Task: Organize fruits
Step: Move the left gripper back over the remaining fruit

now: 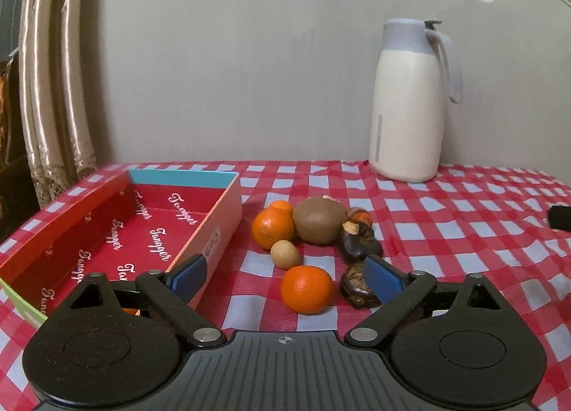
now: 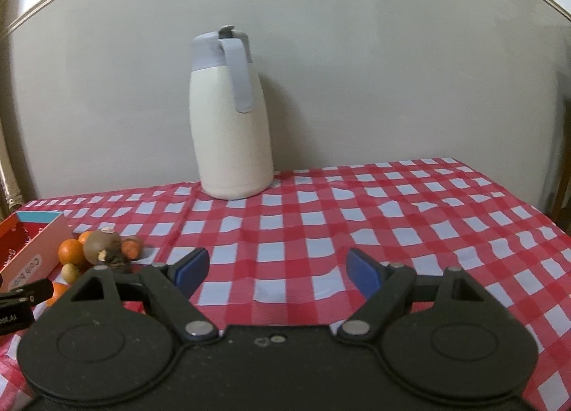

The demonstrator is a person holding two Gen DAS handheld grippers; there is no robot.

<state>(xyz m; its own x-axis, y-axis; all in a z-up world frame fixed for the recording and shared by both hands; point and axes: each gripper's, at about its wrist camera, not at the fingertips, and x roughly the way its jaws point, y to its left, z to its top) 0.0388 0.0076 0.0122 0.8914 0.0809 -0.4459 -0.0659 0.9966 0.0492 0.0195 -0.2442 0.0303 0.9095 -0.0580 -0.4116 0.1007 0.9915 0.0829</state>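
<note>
In the left wrist view a pile of fruit lies on the checked tablecloth: an orange mandarin (image 1: 307,289) nearest me, a second mandarin (image 1: 273,227), a brown round fruit (image 1: 319,220), a small tan fruit (image 1: 284,253) and two dark shrivelled fruits (image 1: 358,242). A red open box (image 1: 117,232) printed with white script stands to their left. My left gripper (image 1: 285,279) is open, its jaws either side of the nearest mandarin, not touching it. My right gripper (image 2: 276,273) is open and empty over bare cloth. The fruit pile (image 2: 103,250) shows at that view's left.
A cream thermos jug with a grey lid and handle (image 1: 410,104) stands at the back against the wall, also in the right wrist view (image 2: 232,118). Curtains (image 1: 53,71) hang at far left. The table's right edge (image 2: 528,204) is near.
</note>
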